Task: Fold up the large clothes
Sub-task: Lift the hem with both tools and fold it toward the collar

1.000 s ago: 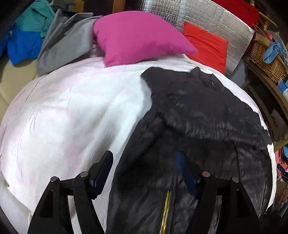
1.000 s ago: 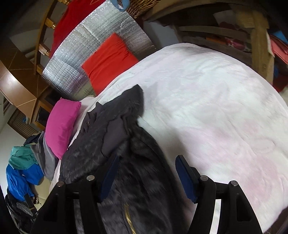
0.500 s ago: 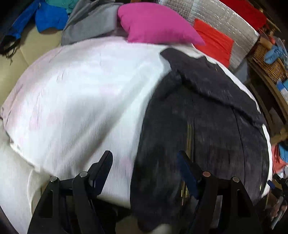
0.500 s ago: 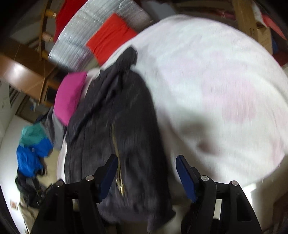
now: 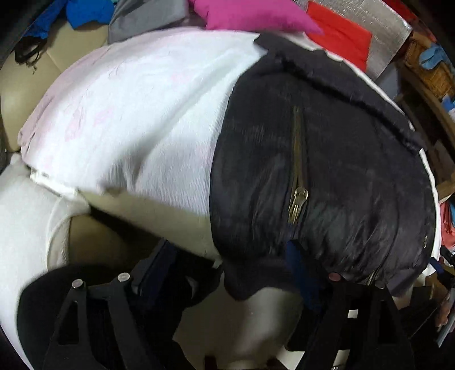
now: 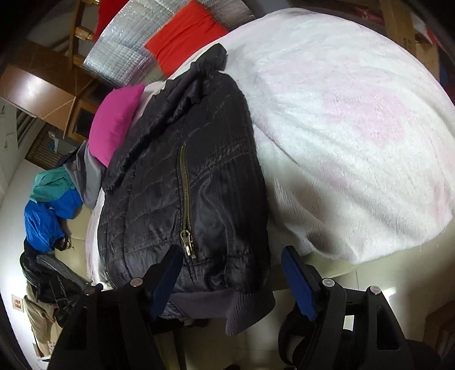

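A black quilted jacket (image 5: pixel 327 176) with a brass zipper (image 6: pixel 184 199) lies flat on the bed's white blanket (image 5: pixel 148 113). Its ribbed hem (image 6: pixel 227 304) hangs over the near edge. My left gripper (image 5: pixel 224 270) is at the hem's left corner. Its jaws are opening, that corner lies loosely between the fingers, and the pads do not press it. My right gripper (image 6: pixel 231 279) is at the hem's right end, below the zipper pull. Its jaws are also opening, with the ribbed band between them and not pinched.
At the head of the bed are a pink pillow (image 5: pixel 250 14), a red cushion (image 5: pixel 338 37) and a silver foil panel (image 6: pixel 119 54). Grey (image 5: pixel 145 17), blue and teal garments (image 6: pixel 45 216) are piled at the left. Wooden shelves with a wicker basket (image 5: pixel 432 71) stand to the right.
Both grippers drew back from over the jacket to the near edge of the bed and dipped lower. The hem now sits between their fingers, and both jaws stand slightly wider.
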`<action>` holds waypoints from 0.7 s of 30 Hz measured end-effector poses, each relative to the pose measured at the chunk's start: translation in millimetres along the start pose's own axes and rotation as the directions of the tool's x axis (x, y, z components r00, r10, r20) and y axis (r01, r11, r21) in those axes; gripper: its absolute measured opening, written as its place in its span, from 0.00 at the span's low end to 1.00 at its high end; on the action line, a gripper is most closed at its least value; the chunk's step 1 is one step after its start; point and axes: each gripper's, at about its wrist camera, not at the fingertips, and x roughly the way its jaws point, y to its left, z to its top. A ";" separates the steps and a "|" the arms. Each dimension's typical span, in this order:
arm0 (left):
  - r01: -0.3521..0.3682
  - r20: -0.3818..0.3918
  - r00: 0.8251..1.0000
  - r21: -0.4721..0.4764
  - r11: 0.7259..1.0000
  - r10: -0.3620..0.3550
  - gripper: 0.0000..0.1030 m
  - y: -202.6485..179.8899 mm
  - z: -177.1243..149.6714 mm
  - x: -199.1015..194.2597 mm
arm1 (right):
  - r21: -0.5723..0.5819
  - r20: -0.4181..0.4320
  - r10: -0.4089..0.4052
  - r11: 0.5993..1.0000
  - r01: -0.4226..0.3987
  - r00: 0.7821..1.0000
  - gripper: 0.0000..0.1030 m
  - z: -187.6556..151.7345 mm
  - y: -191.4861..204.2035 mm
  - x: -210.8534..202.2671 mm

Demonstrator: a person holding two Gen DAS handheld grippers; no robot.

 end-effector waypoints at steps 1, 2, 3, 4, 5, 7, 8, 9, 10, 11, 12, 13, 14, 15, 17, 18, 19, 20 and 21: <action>0.009 -0.025 1.000 -0.005 1.000 -0.009 0.80 -0.9 -3.9 5.3 | -0.010 -0.012 -0.005 1.000 0.005 1.000 0.73 -1.9 1.3 2.2; 0.012 -0.043 0.999 -0.004 1.000 -0.012 0.80 -1.6 -5.9 9.2 | -0.014 -0.021 -0.011 1.000 0.011 1.000 0.73 -2.7 1.7 3.3; 0.008 -0.064 0.998 -0.005 1.000 -0.009 0.80 -3.0 -8.4 15.1 | -0.022 -0.043 -0.027 0.999 0.026 0.999 0.73 -5.1 2.2 7.7; 0.000 -0.072 0.997 -0.004 1.000 -0.001 0.80 -4.2 -9.7 19.0 | -0.026 -0.062 -0.039 0.999 0.038 0.997 0.73 -6.7 2.6 11.4; -0.007 -0.076 0.997 -0.001 1.000 0.007 0.80 -5.7 -10.8 23.0 | -0.030 -0.074 -0.049 0.998 0.046 0.996 0.73 -8.3 3.1 14.4; -0.006 -0.092 0.996 0.006 1.000 0.006 0.80 -8.0 -11.5 34.0 | -0.043 -0.100 -0.074 0.997 0.071 0.992 0.73 -12.0 4.4 22.1; -0.011 -0.103 0.995 0.002 1.000 0.012 0.80 -8.0 -10.8 40.2 | -0.046 -0.103 -0.084 0.996 0.079 0.991 0.73 -13.0 4.6 24.6; -0.017 -0.110 0.994 0.000 1.000 0.017 0.80 -7.9 -11.1 45.4 | -0.051 -0.106 -0.108 0.993 0.103 0.988 0.73 -14.1 5.1 29.0; -0.019 -0.112 0.994 0.004 1.000 0.020 0.80 -8.4 -11.0 50.0 | -0.059 -0.109 -0.134 0.990 0.128 0.985 0.74 -15.2 5.6 33.0; -0.022 -0.109 0.994 0.013 1.000 0.023 0.80 -9.8 -11.3 52.8 | -0.064 -0.116 -0.156 0.987 0.150 0.981 0.74 -16.5 6.0 38.0; -0.020 -0.101 0.995 0.022 1.000 0.022 0.79 -10.3 -13.6 52.6 | -0.064 -0.128 -0.168 0.985 0.161 0.977 0.74 -18.2 6.7 44.3; -0.020 -0.087 0.996 0.034 0.999 0.023 0.78 -11.0 -16.4 51.1 | -0.063 -0.138 -0.174 0.984 0.167 0.975 0.74 -19.5 7.2 49.5; -0.010 -0.070 0.997 0.048 0.999 0.013 0.67 -13.5 -17.2 50.3 | -0.065 -0.143 -0.176 0.984 0.169 0.974 0.74 -20.8 7.6 53.5; 0.017 -0.064 0.998 0.063 0.998 -0.013 0.51 -17.1 -18.8 49.2 | -0.076 -0.136 -0.181 0.982 0.171 0.974 0.74 -23.1 10.5 57.8; 0.010 -0.052 0.999 0.093 0.996 -0.005 0.48 -22.8 -21.9 47.4 | -0.115 -0.106 -0.193 0.977 0.181 0.975 0.68 -27.0 17.7 60.0; 0.009 -0.050 0.999 0.097 0.995 -0.004 0.46 -22.7 -22.7 47.2 | -0.136 -0.101 -0.170 0.978 0.156 0.980 0.49 -29.4 22.6 59.6; 0.013 -0.052 0.999 0.094 0.995 -0.008 0.46 -21.2 -23.2 47.1 | -0.156 -0.093 -0.170 0.976 0.154 0.981 0.43 -33.1 28.2 57.9; 0.020 -0.055 0.998 0.087 0.996 -0.015 0.46 -21.1 -23.3 47.1 | -0.193 -0.075 -0.192 0.966 0.174 0.979 0.39 -37.2 34.5 56.2; 0.021 -0.057 0.998 0.084 0.996 -0.016 0.46 -23.5 -22.2 48.3 | -0.224 -0.064 -0.210 0.956 0.191 0.976 0.38 -41.4 39.3 55.8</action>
